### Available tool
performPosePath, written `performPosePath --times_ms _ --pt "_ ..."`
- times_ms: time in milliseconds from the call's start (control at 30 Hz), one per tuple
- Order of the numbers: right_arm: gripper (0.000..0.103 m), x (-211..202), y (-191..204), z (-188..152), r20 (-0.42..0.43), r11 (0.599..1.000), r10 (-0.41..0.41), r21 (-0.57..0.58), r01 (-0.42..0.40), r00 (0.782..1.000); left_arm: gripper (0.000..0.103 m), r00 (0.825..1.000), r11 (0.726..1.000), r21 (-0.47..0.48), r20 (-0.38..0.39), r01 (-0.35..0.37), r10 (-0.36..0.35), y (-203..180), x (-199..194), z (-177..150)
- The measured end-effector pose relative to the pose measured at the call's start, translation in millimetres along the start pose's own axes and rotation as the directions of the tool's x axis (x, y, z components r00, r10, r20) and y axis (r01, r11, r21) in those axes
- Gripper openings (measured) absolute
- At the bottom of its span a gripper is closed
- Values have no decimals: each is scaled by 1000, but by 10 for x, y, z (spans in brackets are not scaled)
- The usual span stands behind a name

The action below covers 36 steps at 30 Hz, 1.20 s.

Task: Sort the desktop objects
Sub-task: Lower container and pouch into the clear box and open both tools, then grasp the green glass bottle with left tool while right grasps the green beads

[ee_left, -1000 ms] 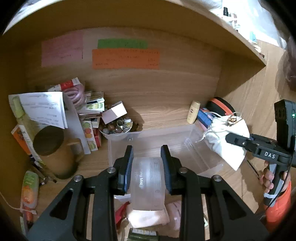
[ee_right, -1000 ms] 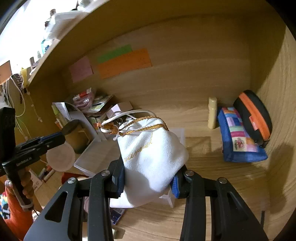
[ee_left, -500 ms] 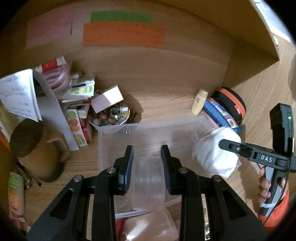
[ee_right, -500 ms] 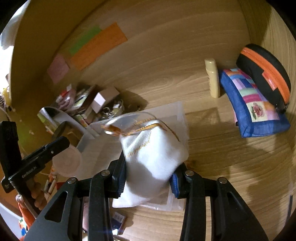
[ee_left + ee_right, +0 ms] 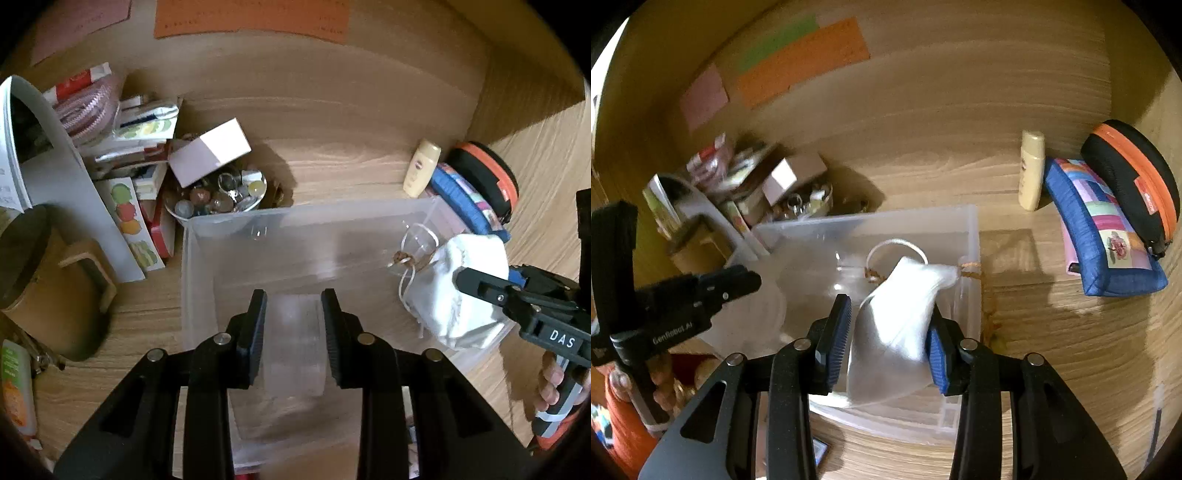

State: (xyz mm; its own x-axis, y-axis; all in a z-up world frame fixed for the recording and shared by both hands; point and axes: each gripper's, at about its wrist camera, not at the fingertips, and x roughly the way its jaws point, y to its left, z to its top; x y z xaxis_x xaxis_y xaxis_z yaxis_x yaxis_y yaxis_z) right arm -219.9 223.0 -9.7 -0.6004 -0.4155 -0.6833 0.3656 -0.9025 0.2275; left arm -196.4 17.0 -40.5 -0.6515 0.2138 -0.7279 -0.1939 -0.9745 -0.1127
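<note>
Pouch (image 5: 905, 314) of white cloth, clamped between the blue pads of the right gripper (image 5: 890, 332), long axis running away from the jaws toward the far side, gathered drawstring neck pointing far and slightly right over the right wall of the clear plastic bin (image 5: 973, 236), loop of white cord and orange-brown tie draped at that rim. Seen from the left wrist too: same pouch (image 5: 454, 291) at the near right corner of the bin (image 5: 192, 258), neck aimed left into the bin's interior. Frosted translucent bottle (image 5: 293, 347), pinched upright-lengthwise between the pads of the left gripper (image 5: 293, 332), long axis in line with the fingers, far end reaching just past the fingertips, hanging over the near middle of the bin; which end is the cap, impossible to tell. Wooden desk surface (image 5: 1071, 332) under everything, wooden back panel behind with an orange paper strip (image 5: 803, 61), green and pink notes beside it. Far left of the bin: small bowl of beads and trinkets (image 5: 218, 199) touching the bin's far left corner, white box (image 5: 208, 155) tilted on top, stacked packets and a leaning booklet, a round wooden mug (image 5: 48, 273) nearer. Far right: cream tube (image 5: 1030, 170) lying lengthwise, blue patchwork pouch (image 5: 1104, 236) and black case with orange zip (image 5: 1134, 184) side by side against the right wall. Person's fingers wrapped around the right gripper's handle (image 5: 554, 380) at the near right edge.
</note>
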Motion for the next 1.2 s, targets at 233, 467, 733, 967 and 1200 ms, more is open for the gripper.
performPosePath --times_ms 233,467,733,967,1200 --pt "35 -51 30 -49 -20 999 -12 -45 11 1000 29 999 1000 18 -34 -20 21 -32 65 -42" --pt "45 -239 -17 -118 -16 998 2 -68 -3 1000 30 997 997 52 -43 -55 57 -96 37 -74" --pt "46 -637 -158 -237 56 995 -12 -94 17 998 49 997 994 78 -21 -72 74 -232 -85 -126" --pt "46 -723 -597 -248 73 995 -95 -34 98 993 70 998 996 65 25 -63 62 -349 -274 -92" --pt "46 -392 -837 -273 -20 998 -58 -29 57 998 80 998 997 52 36 -63 61 -432 -360 -112"
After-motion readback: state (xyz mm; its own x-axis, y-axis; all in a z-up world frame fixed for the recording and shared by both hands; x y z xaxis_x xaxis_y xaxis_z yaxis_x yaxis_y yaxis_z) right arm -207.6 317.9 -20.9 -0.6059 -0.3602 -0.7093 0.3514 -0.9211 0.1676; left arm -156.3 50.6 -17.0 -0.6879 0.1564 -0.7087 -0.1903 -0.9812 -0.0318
